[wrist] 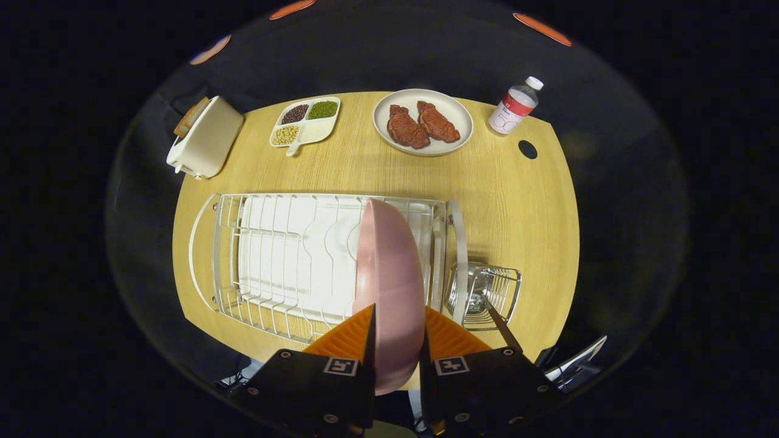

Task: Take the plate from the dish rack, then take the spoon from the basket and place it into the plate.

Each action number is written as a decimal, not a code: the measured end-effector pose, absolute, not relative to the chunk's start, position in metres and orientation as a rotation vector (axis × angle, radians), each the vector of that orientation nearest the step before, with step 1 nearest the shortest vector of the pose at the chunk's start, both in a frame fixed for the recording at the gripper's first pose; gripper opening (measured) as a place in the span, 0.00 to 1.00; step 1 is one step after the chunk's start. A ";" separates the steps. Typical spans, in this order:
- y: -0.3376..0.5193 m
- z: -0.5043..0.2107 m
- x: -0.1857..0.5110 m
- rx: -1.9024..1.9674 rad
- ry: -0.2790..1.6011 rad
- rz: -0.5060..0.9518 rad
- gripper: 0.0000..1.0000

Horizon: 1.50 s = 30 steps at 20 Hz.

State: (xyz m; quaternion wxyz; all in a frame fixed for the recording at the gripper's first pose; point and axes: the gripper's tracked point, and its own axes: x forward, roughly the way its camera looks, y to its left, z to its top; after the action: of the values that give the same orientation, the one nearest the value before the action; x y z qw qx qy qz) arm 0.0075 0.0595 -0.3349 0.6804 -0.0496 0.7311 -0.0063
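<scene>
— Gripper view: what do the fingers have?
— The gripper (397, 340) is clamped on the pink plate (389, 286), one finger on each face. The plate stands on edge at the right end of the dish rack (274, 255).
— And the spoon?
— Its handle (500, 325) sticks out of the wire basket (487, 292), which hangs on the rack's right side.
— Beyond the rack?
— A toaster (204, 139), a divided dish of beans (305, 121), a plate of meat (423, 121) and a bottle (514, 108), all on the wooden table (517, 201)
</scene>
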 end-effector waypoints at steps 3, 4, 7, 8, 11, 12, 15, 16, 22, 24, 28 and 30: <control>0.060 -0.326 0.010 -0.122 1.621 -0.008 0.30; 0.059 -0.321 0.010 -0.129 1.620 -0.004 0.29; 0.063 -0.314 0.010 -0.079 1.596 0.026 0.24; 0.060 -0.309 0.011 -0.090 1.574 0.026 0.24; 0.060 -0.294 0.001 -0.068 1.548 0.046 0.24; 0.061 -0.288 -0.003 -0.053 1.537 0.057 0.24; 0.062 -0.273 -0.022 0.011 1.503 0.083 0.24; 0.061 -0.270 -0.032 0.030 1.500 0.090 0.24; 0.061 -0.263 -0.093 0.151 1.499 0.141 0.24; 0.052 -0.265 -0.113 0.166 1.501 0.127 0.24; 0.039 -0.275 -0.143 0.176 1.487 0.098 0.24; 0.040 -0.284 -0.155 0.202 1.474 0.096 0.24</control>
State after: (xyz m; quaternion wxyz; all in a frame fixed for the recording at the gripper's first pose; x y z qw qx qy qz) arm -0.1555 0.0397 -0.2838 0.7348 0.0921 0.6706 0.0437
